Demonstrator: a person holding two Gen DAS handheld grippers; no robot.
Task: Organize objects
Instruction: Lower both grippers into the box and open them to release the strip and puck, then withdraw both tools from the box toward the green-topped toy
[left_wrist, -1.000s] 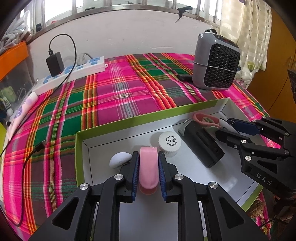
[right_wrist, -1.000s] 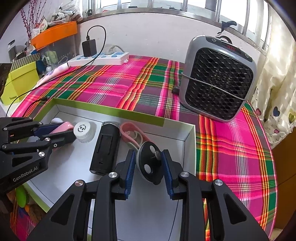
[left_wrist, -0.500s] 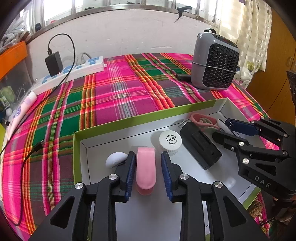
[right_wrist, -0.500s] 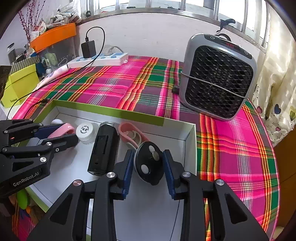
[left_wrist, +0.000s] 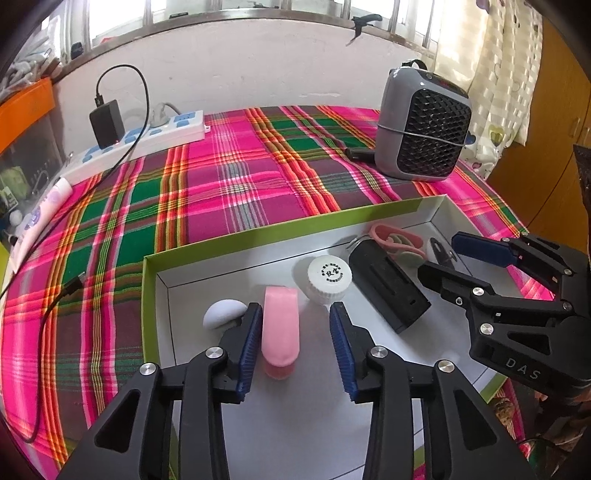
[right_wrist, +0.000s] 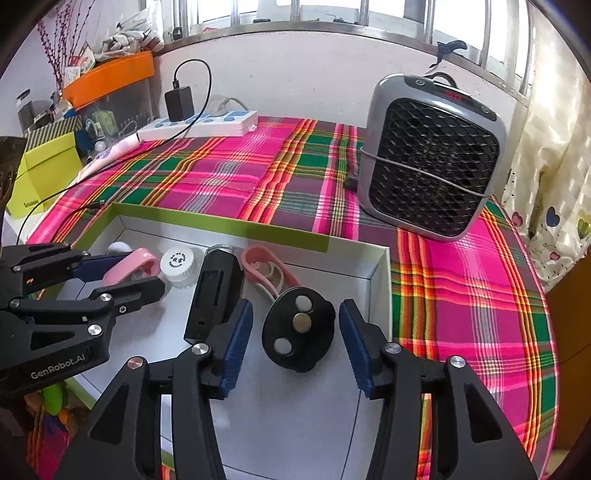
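Left to right in the green-rimmed box (left_wrist: 155, 295): left gripper (left_wrist: 293, 345), marked "GenRobot.AI", jaws opening around the released pink case (left_wrist: 279, 325); white cap (left_wrist: 328, 275) with unreadable print; black block (left_wrist: 388, 286); right gripper (right_wrist: 295, 339), marked "DAS", opening off the black disc (right_wrist: 297, 328); sorting appears nearly complete.

the tablecloth (left_wrist: 229, 177) is plaid in magenta, green and orange. the box (left_wrist: 258, 242) has a lime-green rim and white inside. in it lie a pink case (left_wrist: 279, 325), a white cap (left_wrist: 328, 275) (black print on top), a black block (left_wrist: 388, 284) and a black disc (right_wrist: 297, 328) with silver dots.
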